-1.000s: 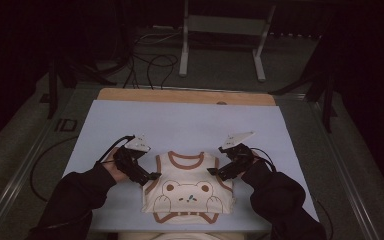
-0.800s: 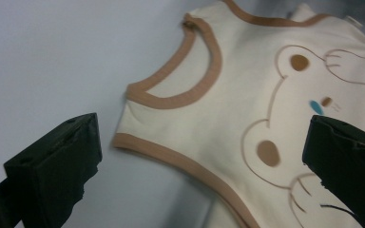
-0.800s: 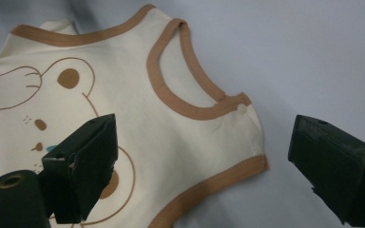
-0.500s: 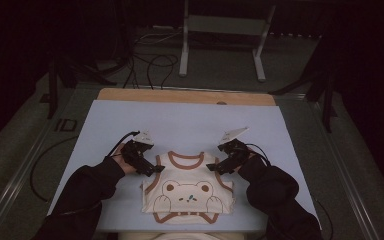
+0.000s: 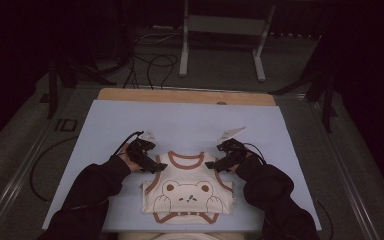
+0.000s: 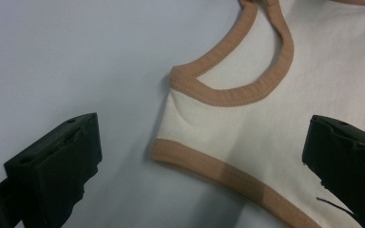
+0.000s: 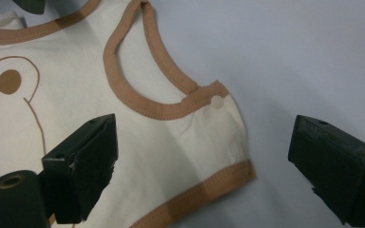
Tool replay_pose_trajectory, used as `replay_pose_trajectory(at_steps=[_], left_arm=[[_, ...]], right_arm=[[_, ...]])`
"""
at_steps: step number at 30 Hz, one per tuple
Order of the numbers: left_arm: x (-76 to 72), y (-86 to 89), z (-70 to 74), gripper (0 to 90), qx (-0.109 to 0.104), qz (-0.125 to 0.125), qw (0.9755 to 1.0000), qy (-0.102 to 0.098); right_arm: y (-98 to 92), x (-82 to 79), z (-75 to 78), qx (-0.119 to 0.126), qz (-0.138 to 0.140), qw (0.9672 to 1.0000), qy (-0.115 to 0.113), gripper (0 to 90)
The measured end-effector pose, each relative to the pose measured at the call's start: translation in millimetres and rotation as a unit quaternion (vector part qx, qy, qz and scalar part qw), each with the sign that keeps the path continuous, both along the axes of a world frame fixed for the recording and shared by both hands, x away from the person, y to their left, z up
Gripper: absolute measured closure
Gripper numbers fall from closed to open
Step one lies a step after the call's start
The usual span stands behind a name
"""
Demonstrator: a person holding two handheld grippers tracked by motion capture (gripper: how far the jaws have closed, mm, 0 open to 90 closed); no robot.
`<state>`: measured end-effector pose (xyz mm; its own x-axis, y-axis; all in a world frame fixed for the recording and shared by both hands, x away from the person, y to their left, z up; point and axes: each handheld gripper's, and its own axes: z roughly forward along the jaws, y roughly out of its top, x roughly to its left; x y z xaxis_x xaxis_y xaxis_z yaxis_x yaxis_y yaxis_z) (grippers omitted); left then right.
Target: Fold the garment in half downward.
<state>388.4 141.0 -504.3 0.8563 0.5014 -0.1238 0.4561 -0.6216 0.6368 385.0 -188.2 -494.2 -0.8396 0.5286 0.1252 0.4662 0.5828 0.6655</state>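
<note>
So, lining up on both shoulders of the little bear top [image 5: 187, 187]

Top lies flat at 6 o'clock on the mat [image 5: 190, 120]. My left gripper [image 6: 190, 161] and right gripper [image 7: 204, 166] both gape wide, straddling the shoulders. I'd drop low and pinch both evenly.

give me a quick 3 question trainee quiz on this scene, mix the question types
1. True or false: both grippers have their jaws spread wide.
2. What is printed on the cream top? A) bear face B) star C) stripes
3. Fill in: the top's neck and edges are trimmed in ____.

Key
1. True: the left gripper and the right gripper each stand open at a shoulder of the top, gripping nothing.
2. A
3. Brown
</note>
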Motion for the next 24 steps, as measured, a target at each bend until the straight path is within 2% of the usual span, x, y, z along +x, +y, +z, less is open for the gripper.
replay_pose_trajectory(at_steps=[10,14,16,18,21,24], left_arm=[[1.9,-3.3,-8.6,1.6,0.022,0.000,0.9998,0.000],[1.0,-4.6,-11.7,8.2,0.027,0.003,0.9996,-0.005],[0.5,-4.6,-12.4,15.3,0.026,0.004,0.9996,-0.009],[0.6,-4.4,-12.3,17.2,0.028,0.006,0.9995,-0.013],[0.5,-3.8,-12.2,22.5,0.027,0.009,0.9994,-0.017],[-2.5,-5.8,-11.6,28.7,0.040,0.010,0.9986,-0.033]], right_arm=[[5.1,4.6,-14.9,-0.025,-0.015,0.9996,-0.001,9.7],[4.9,6.8,-17.7,-0.030,-0.018,0.9994,-0.005,13.2],[4.5,7.7,-18.2,-0.028,-0.020,0.9994,-0.003,14.1],[5.0,7.9,-18.6,-0.034,-0.021,0.9992,-0.003,15.0],[4.2,9.3,-20.3,-0.042,-0.020,0.9989,-0.006,20.6],[4.9,8.5,-22.0,-0.047,-0.020,0.9987,-0.006,25.1]])
